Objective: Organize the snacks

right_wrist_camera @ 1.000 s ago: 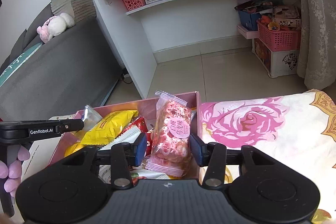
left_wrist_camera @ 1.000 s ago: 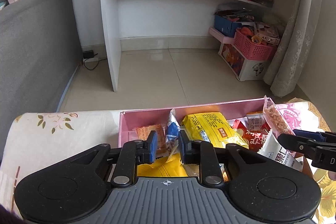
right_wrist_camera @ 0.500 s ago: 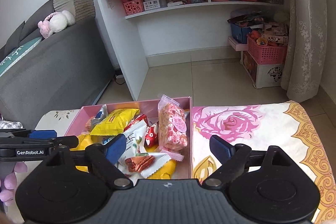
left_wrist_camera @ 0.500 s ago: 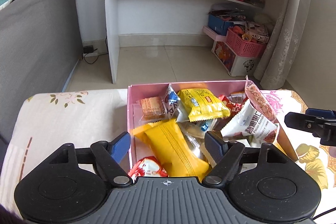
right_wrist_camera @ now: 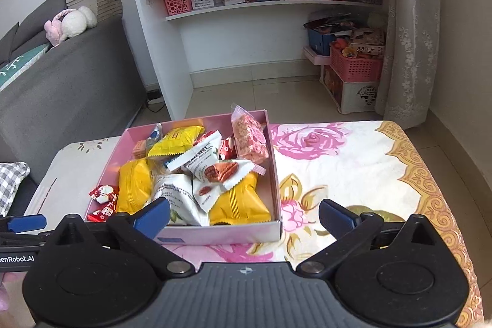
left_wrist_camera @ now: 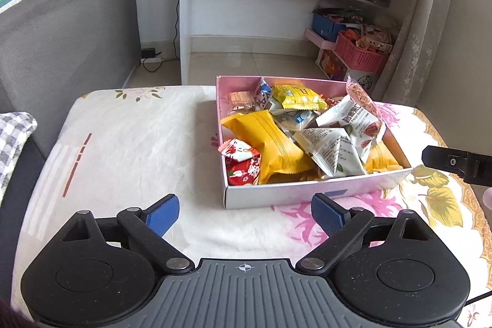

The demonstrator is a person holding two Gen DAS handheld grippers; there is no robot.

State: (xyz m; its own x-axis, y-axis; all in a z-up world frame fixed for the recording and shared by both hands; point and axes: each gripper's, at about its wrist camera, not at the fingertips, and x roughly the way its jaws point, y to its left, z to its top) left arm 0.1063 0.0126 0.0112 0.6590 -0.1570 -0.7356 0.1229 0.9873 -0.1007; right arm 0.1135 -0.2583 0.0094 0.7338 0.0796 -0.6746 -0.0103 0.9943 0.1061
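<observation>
Pink snack box [left_wrist_camera: 316, 192] stands on flowered cloth [left_wrist_camera: 129, 143], full of packets. Left gripper [left_wrist_camera: 245, 214] spread wide, grasps nothing, just in front of box near wall, low above cloth. Right gripper [right_wrist_camera: 244, 214] also spread wide, empty, box directly ahead between its fingers. Pink rice bar [right_wrist_camera: 249, 137] leans against box right wall.

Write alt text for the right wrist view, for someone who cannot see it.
An open pink box full of wrapped snacks sits on a floral tablecloth, just beyond the open, empty right tool. Behind are a white shelf unit and a grey sofa.
</observation>
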